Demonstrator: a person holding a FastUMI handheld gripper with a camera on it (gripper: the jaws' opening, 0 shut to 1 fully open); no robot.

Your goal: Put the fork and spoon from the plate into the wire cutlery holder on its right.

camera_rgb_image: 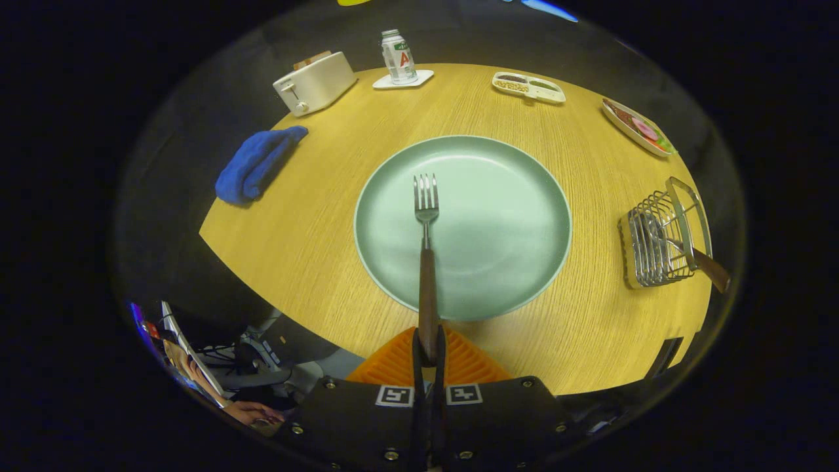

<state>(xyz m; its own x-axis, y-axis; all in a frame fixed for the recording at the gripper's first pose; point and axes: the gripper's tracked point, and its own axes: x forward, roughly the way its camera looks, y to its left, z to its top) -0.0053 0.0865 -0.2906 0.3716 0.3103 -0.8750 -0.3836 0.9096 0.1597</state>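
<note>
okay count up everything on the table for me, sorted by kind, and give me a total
Cutlery: 2, fork held in the shut hand-held gripper, a wooden-handled piece in the wire holder
Dishes: 3, green plate, divided dish, food plate
Toaster: 1
Bottle on coaster: 2
Blue cloth: 1
Wire holder: 1
Total: 10

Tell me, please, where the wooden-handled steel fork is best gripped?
By the end of its brown wooden handle, from the near side, as the gripper does: both fingers press there, and the fork points straight ahead over the round green plate, tines away.
</note>
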